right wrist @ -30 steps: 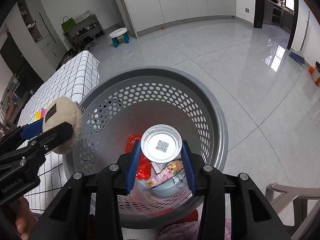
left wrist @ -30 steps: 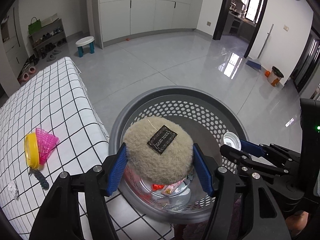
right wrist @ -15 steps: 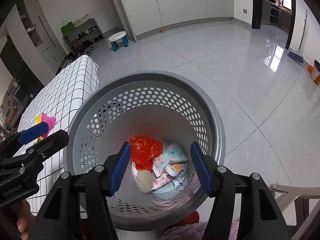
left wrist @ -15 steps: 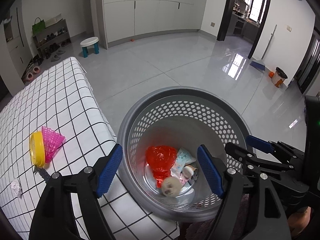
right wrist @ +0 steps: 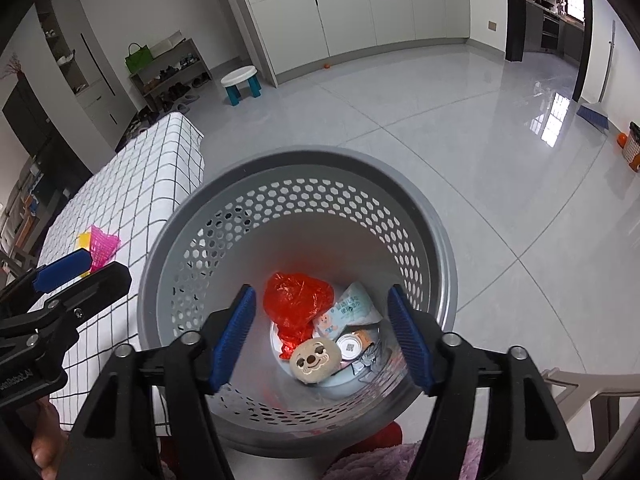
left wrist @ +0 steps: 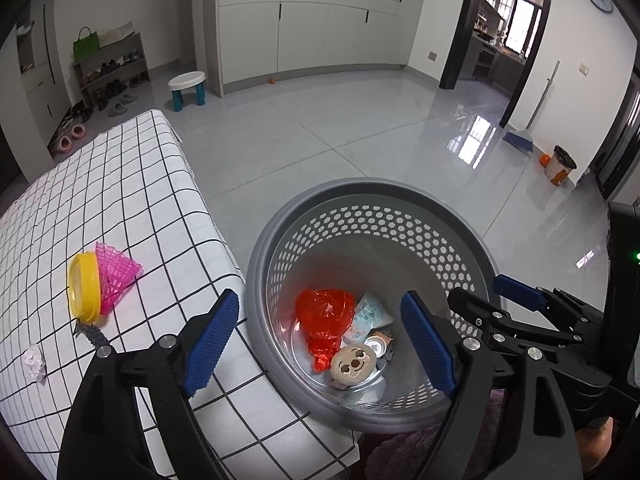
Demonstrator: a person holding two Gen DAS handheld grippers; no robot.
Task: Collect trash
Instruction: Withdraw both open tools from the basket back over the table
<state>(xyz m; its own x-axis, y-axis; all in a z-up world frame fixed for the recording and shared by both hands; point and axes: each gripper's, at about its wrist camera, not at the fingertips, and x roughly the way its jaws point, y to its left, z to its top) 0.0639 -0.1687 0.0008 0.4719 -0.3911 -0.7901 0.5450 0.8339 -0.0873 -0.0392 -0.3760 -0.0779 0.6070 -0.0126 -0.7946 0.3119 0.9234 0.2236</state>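
A grey perforated basket (left wrist: 372,200) (right wrist: 300,160) stands on the floor beside the table. In it lie a red plastic bag (left wrist: 326,314) (right wrist: 298,300), a beige plush face (left wrist: 353,364) (right wrist: 316,360), a small tin can (left wrist: 375,346) (right wrist: 350,346) and a pale wrapper (left wrist: 370,314) (right wrist: 350,308). My left gripper (left wrist: 320,344) is open and empty above the basket's left rim. My right gripper (right wrist: 322,336) is open and empty above the basket's middle. The right gripper also shows in the left wrist view (left wrist: 516,304).
The checked tablecloth (left wrist: 120,200) (right wrist: 132,192) carries a yellow lid (left wrist: 82,286), a pink mesh piece (left wrist: 116,276) (right wrist: 102,244), a dark small item (left wrist: 93,334) and a crumpled white scrap (left wrist: 34,362). A chair (right wrist: 580,388) stands at the lower right.
Both grippers opened. The plush dropped from the left gripper and the tin can from the right; both now lie in the basket. The grippers opened wider since half a second ago.
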